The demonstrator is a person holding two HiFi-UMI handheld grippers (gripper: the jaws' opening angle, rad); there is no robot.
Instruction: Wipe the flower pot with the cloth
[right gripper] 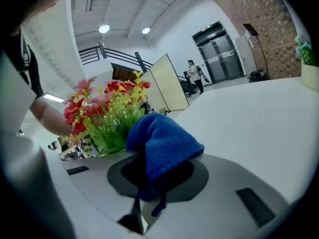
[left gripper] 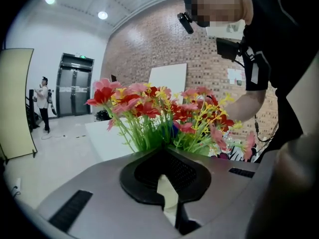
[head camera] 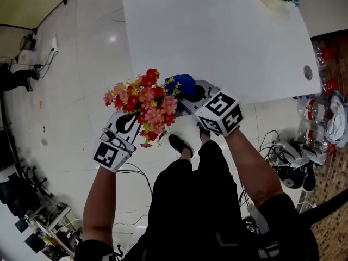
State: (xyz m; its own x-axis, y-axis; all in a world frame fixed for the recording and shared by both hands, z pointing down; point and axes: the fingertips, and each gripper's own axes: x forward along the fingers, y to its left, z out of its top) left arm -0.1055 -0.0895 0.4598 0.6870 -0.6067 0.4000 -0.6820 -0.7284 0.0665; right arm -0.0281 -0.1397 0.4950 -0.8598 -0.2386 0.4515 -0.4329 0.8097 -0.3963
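Head view: left tool [head camera: 126, 125] clenched on flower pot [left gripper: 168, 193] rim, held in air off the table [head camera: 217, 37] near edge; right tool [head camera: 198, 99] grips blue cloth [head camera: 182, 84], touching flowers [head camera: 145, 105] from the right. Wipe target lies left of it, under the flowers.

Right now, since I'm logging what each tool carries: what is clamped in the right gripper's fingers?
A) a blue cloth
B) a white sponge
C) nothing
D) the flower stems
A: the right gripper view shows the blue cloth bunched up between the fingers of the right gripper. The left gripper pinches a pale edge, apparently the rim of the flower pot.
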